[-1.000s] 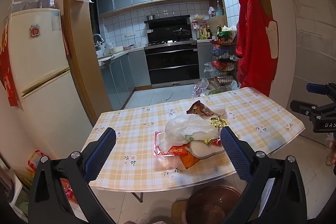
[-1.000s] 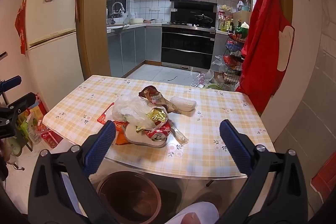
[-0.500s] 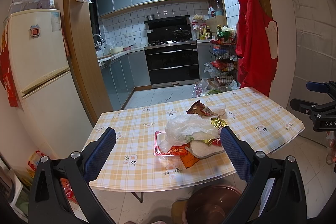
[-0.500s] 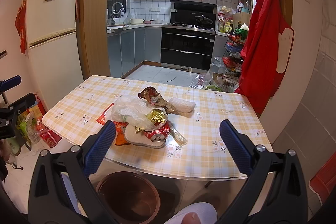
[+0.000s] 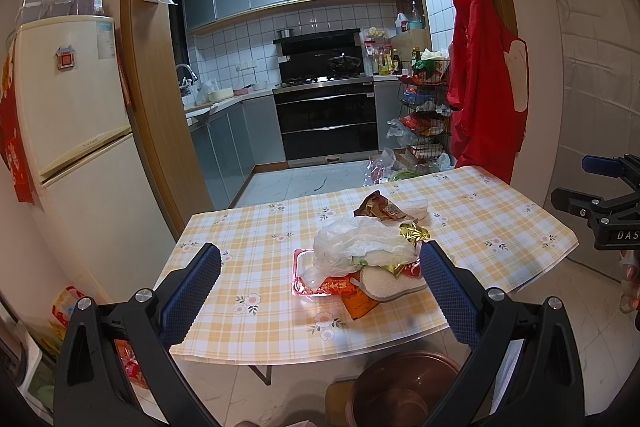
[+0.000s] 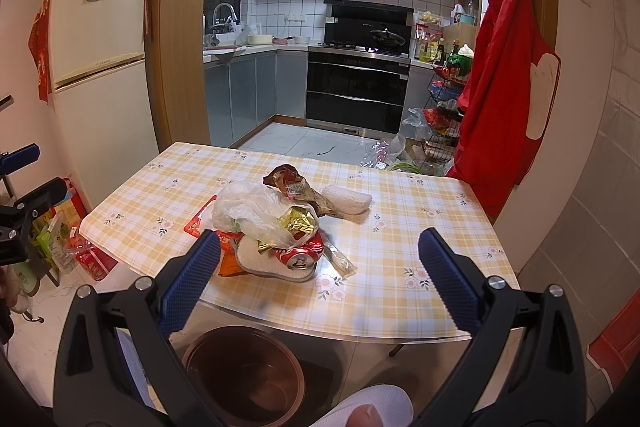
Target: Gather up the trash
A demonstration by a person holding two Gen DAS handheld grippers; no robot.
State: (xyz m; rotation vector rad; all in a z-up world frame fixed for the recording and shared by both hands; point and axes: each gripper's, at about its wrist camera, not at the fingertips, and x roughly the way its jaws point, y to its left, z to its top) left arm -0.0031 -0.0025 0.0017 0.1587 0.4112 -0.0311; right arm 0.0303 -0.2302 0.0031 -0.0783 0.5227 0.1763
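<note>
**Trash heap on the checked table, both grippers held wide apart and empty**

I see the trash pile at centre frame in the right wrist view, on the near half of a yellow checked table. The heap's long axis runs from the lower left toward the upper right of that frame, ending at a white foam wrap lying on its side. A crumpled clear plastic bag sits on top, with gold foil beside it and a brown snack wrapper behind. A crushed red can lies on its side, its open end toward the lower centre of the frame, resting on a white foam pad. A red tray pokes out on the left of the pile in the left wrist view.

My right gripper hangs over the table's near edge, fingers spread wide with nothing between them. My left gripper is likewise spread and empty, framing the pile. A brown bin stands on the floor below the table edge, at the bottom of the frame
</note>
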